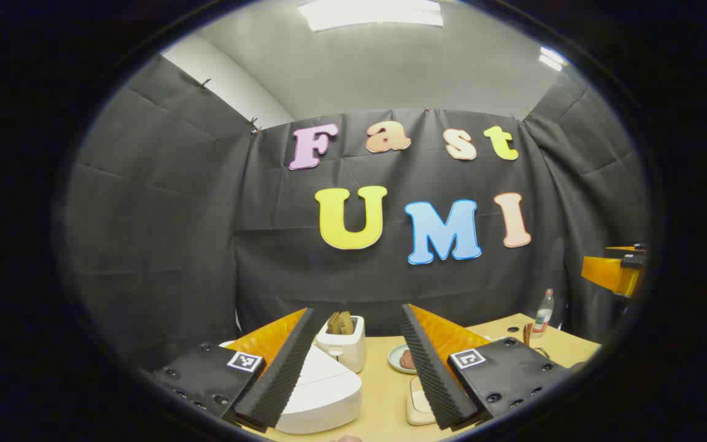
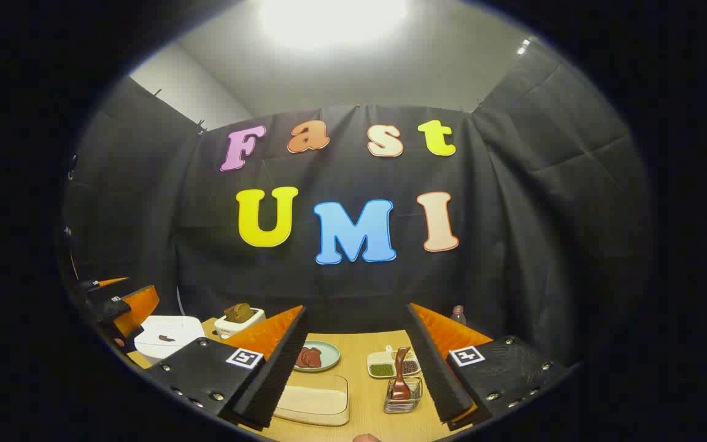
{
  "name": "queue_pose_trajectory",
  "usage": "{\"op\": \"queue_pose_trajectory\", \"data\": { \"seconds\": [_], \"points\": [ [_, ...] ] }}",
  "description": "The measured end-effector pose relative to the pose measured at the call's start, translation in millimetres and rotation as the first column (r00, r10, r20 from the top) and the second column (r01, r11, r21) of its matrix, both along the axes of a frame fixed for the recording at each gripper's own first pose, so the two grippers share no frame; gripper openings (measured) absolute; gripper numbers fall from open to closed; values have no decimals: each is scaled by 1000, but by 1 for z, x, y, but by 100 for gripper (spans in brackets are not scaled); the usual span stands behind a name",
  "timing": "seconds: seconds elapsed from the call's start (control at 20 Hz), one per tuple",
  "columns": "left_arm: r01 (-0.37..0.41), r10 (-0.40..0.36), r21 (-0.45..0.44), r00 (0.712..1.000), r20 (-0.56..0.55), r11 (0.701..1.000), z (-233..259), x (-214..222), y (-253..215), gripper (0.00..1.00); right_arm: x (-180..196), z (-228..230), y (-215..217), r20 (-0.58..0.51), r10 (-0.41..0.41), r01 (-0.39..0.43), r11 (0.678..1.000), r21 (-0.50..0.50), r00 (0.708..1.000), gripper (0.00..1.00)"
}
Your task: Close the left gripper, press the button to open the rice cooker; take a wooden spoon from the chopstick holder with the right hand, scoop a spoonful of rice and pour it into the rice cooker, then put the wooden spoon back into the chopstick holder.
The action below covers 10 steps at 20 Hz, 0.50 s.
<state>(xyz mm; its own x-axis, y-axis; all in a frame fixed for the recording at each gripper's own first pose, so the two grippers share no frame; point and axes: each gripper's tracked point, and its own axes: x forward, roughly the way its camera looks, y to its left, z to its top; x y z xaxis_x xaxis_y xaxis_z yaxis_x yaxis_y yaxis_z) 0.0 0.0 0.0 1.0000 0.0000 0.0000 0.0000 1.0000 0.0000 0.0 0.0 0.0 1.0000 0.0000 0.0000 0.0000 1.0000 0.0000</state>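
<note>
**Both grippers open above the table**

Left gripper (image 1: 356, 368) fingers stood wide apart in the left gripper view, holding nothing. Between and below them lay the white rice cooker (image 1: 320, 393), lid down, on the wooden table (image 1: 384, 393). Behind the cooker stood a white toaster (image 1: 344, 344) with bread in its slots. Right of the toaster sat a green plate (image 1: 401, 358) with reddish food. A plastic bottle (image 1: 543, 314) stood at the far right of the table.

Right gripper (image 2: 356, 368) fingers were likewise spread wide and empty in the right gripper view. A wire chopstick holder (image 2: 402, 398) stood just beside the right finger, with the wooden spoon (image 2: 401, 374) upright in it. Behind it lay a divided dish (image 2: 384, 367) of beans. A shallow rice tray (image 2: 313, 400) rested near the left finger. In this view the cooker (image 2: 166, 337) sat far left, with the left gripper (image 2: 121, 302) just beside it.
</note>
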Motion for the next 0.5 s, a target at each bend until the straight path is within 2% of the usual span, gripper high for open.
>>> {"op": "queue_pose_trajectory", "data": {
  "seconds": [0.5],
  "points": [
    [-24,24,18,1000,-3,1000,-5,5,5,95,9,-3,1,-4,15,-15,1000,-19,1000,95]
  ]
}}
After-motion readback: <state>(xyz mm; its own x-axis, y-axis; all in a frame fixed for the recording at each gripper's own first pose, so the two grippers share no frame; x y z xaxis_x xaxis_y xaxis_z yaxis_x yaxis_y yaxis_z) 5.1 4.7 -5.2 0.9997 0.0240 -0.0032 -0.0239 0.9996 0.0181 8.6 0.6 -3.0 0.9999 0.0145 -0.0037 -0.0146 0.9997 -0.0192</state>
